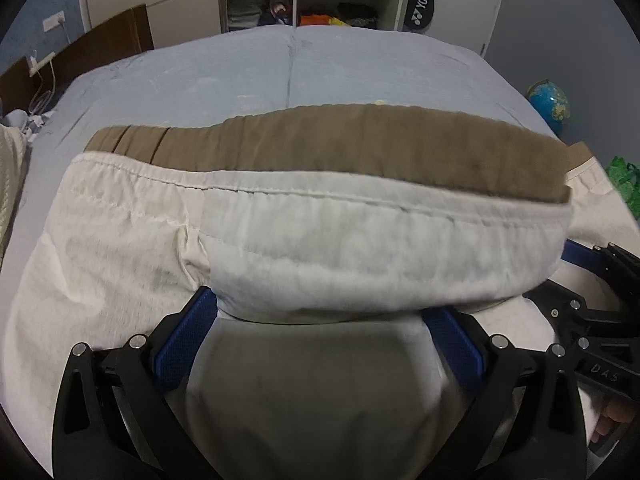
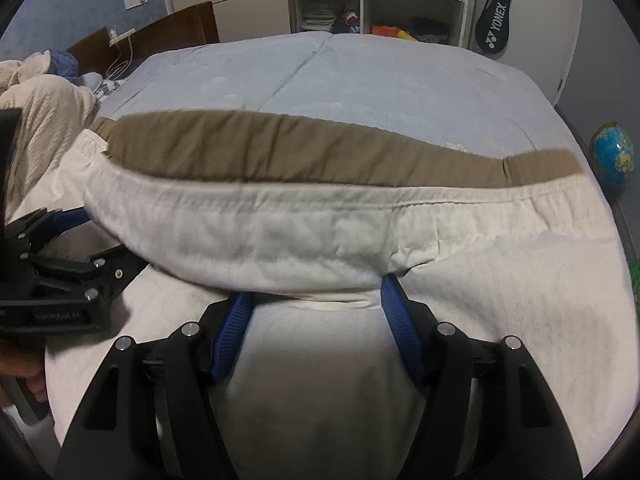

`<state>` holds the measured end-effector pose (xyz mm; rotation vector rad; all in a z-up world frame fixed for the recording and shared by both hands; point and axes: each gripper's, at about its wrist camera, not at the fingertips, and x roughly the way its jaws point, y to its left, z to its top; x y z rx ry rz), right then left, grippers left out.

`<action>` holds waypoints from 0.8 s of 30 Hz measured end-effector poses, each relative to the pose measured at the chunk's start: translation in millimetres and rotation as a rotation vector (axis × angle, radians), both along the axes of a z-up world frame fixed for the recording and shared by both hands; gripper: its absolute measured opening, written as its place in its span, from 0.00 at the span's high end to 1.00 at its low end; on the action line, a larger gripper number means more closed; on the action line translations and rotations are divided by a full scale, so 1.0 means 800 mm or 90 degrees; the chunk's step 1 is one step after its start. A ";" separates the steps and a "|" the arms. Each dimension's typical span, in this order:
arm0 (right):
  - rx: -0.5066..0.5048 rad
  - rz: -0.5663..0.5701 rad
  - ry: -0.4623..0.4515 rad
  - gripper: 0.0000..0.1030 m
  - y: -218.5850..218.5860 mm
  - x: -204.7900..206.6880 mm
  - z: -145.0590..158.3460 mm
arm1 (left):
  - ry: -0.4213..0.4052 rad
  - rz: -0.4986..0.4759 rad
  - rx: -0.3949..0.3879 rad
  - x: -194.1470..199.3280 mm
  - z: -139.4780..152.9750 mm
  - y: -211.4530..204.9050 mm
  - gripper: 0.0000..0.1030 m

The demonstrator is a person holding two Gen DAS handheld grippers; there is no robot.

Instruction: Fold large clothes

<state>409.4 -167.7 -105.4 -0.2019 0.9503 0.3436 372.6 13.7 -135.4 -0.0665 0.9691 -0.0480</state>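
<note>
A cream garment (image 1: 320, 240) with a tan band (image 1: 360, 148) is spread on the bed (image 1: 360, 68), one fold draped over both grippers. The left gripper (image 1: 320, 312) and right gripper (image 2: 316, 292) are held about half open; whether cloth is pinched cannot be told. The fabric is judged soft, light and limp, best taken at the stitched hem.

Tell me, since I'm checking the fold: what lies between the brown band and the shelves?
Only the bare blue bed cover lies between the brown band and the shelves; both wrist views show it.
</note>
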 end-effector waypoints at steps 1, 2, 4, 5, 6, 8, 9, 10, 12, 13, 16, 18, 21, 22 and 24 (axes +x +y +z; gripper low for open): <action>0.004 0.001 0.000 0.39 -0.001 -0.002 0.007 | -0.002 -0.003 -0.005 -0.001 0.007 0.002 0.07; 0.014 0.001 -0.002 0.39 -0.003 -0.004 0.015 | -0.006 -0.004 -0.012 -0.002 0.014 0.005 0.08; 0.039 0.003 -0.019 0.39 -0.006 -0.007 0.034 | -0.029 -0.006 -0.029 -0.005 0.036 0.010 0.14; 0.058 0.003 -0.033 0.39 -0.008 -0.008 0.047 | -0.048 -0.006 -0.039 -0.006 0.048 0.013 0.15; 0.074 0.003 -0.044 0.39 -0.009 -0.008 0.056 | -0.064 -0.009 -0.049 -0.007 0.057 0.015 0.15; 0.100 -0.003 -0.068 0.39 -0.010 -0.003 0.074 | -0.085 -0.007 -0.058 0.000 0.072 0.018 0.15; 0.102 -0.006 -0.067 0.39 -0.008 0.002 0.076 | -0.089 -0.006 -0.058 0.004 0.075 0.018 0.15; 0.102 -0.011 -0.060 0.39 -0.005 0.010 0.077 | -0.090 -0.004 -0.053 0.012 0.076 0.019 0.15; 0.088 -0.027 -0.044 0.39 -0.001 0.029 0.070 | -0.079 0.008 -0.046 0.028 0.073 0.020 0.15; 0.083 -0.034 -0.030 0.39 -0.001 0.039 0.064 | -0.076 0.014 -0.041 0.036 0.071 0.021 0.15; 0.073 -0.052 0.010 0.38 0.002 0.065 0.045 | -0.019 0.024 -0.040 0.066 0.050 0.025 0.14; 0.069 -0.057 0.023 0.37 0.004 0.076 0.039 | 0.008 0.037 -0.046 0.080 0.037 0.032 0.08; 0.066 -0.060 0.040 0.37 0.003 0.087 0.033 | 0.043 0.048 -0.058 0.095 0.025 0.039 0.05; 0.069 -0.060 0.046 0.37 0.003 0.087 0.031 | 0.049 0.047 -0.057 0.098 0.023 0.040 0.05; 0.070 -0.061 0.054 0.37 0.001 0.089 0.029 | 0.056 0.046 -0.052 0.096 0.021 0.038 0.05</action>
